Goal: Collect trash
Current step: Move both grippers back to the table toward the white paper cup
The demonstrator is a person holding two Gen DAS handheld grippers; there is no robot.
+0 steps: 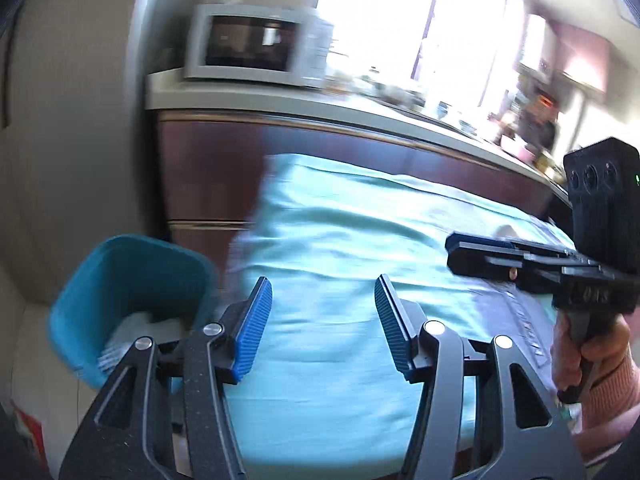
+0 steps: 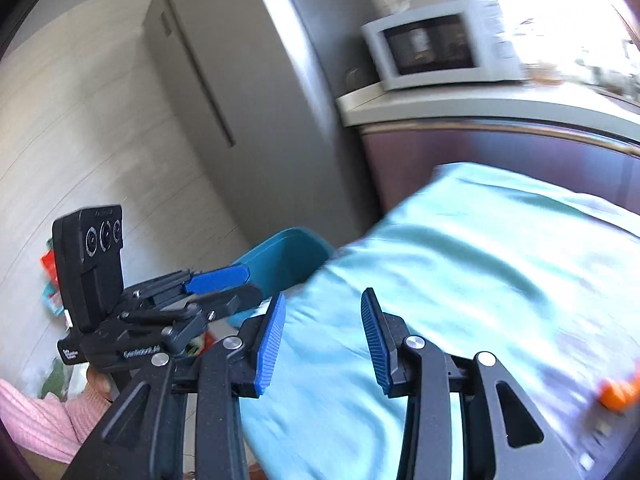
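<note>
A teal waste bin stands on the floor left of the table, with white paper trash in its bottom; it also shows in the right wrist view. My left gripper is open and empty, over the table's left end next to the bin. My right gripper is open and empty above the light-blue tablecloth. An orange object lies blurred at the table's right edge. The right gripper shows side-on in the left wrist view.
A dark wood counter with a white microwave stands behind the table. A grey fridge is to the left. Colourful packages lie on the floor at far left. The frames are motion-blurred.
</note>
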